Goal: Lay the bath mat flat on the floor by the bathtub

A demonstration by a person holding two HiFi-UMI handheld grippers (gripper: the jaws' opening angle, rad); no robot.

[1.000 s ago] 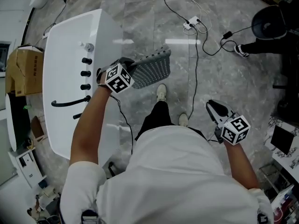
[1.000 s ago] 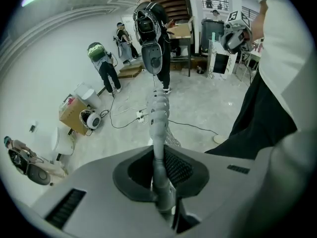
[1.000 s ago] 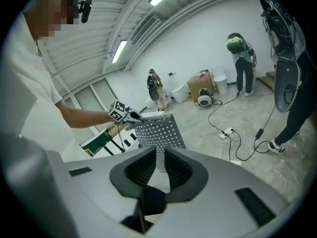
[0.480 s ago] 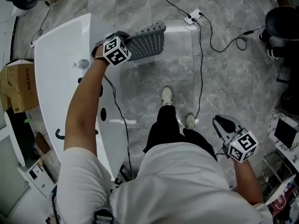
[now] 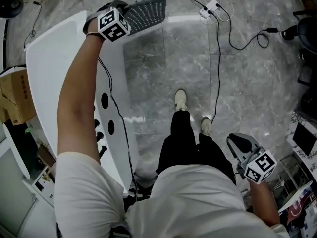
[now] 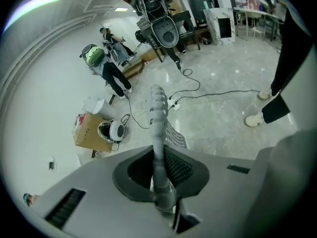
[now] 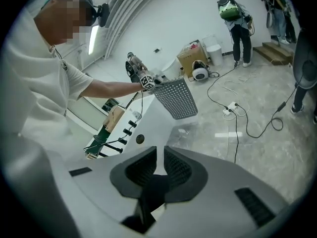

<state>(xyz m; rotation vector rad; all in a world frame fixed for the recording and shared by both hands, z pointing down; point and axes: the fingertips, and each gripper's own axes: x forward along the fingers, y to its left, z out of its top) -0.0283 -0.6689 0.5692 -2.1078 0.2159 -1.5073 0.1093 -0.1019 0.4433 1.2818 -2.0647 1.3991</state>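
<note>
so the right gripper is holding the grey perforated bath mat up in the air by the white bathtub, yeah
Not quite: it is the left gripper that holds the grey perforated bath mat up in the air by the white bathtub. The left gripper view shows its fingers clamped on the mat's edge. The right gripper holds nothing.

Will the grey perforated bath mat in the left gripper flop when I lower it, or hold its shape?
Probably holds shape: the grey perforated bath mat juts out as a flat panel though the left gripper pinches only one edge. Likely light, being thin and full of holes. Its edge looks slightly wavy, so expect some flex.
</note>
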